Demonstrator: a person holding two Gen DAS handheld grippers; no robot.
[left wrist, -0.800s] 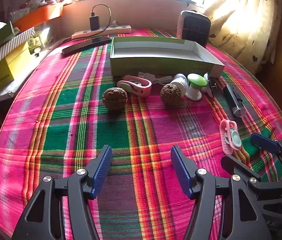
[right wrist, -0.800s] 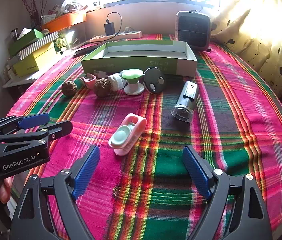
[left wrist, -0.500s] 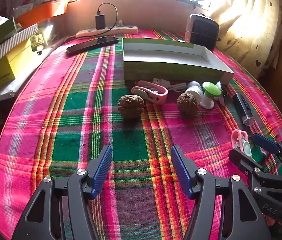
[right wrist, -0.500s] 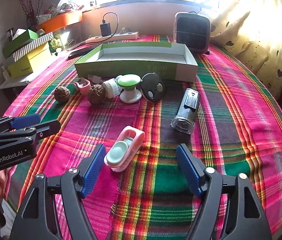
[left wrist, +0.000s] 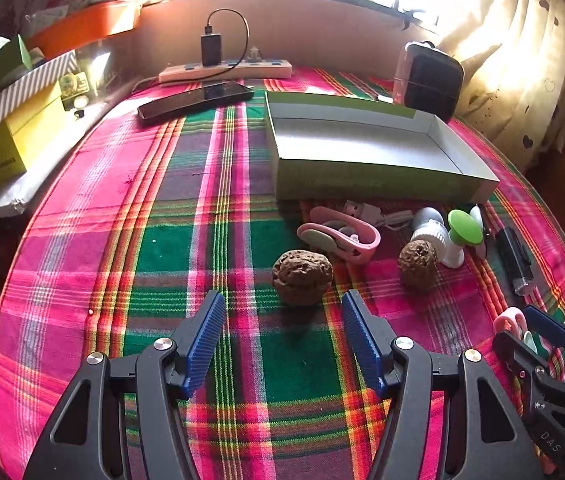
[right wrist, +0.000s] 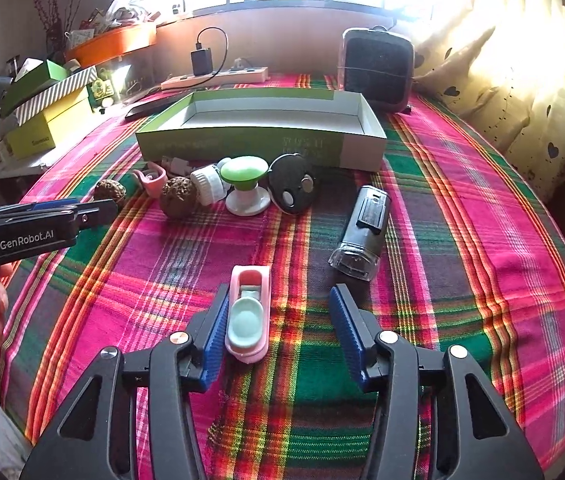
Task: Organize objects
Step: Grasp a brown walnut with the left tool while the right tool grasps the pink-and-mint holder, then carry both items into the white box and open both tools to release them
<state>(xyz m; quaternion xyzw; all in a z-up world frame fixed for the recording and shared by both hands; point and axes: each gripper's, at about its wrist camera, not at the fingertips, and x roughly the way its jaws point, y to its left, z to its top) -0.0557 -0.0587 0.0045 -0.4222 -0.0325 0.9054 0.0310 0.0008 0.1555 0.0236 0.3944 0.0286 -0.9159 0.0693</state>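
My left gripper (left wrist: pixel 282 312) is open, and a brown walnut (left wrist: pixel 302 278) lies on the plaid cloth just past its fingertips. My right gripper (right wrist: pixel 279 294) stands open around a pink clip with a mint pad (right wrist: pixel 248 316). The clip rests against the left finger while the right finger stays apart from it. An open green box (right wrist: pixel 242 146) lies behind a row of small things: a second walnut (right wrist: pixel 178 198), another pink clip (left wrist: pixel 342 236), a green-topped white piece (right wrist: pixel 244 184), a black round fob (right wrist: pixel 292 184) and a black and clear device (right wrist: pixel 362 232).
A phone (left wrist: pixel 196 100) and a power strip (left wrist: pixel 226 70) lie at the back. A black square appliance (right wrist: pixel 378 68) stands behind the box. Stacked boxes (left wrist: pixel 10 136) line the left shelf and a curtain (right wrist: pixel 522 80) hangs at the right. The left gripper shows at the left of the right wrist view.
Both grippers have moved forward over the cloth. The left one has come up to the walnut. The right one now has the pink clip between its fingers, which stand narrower.
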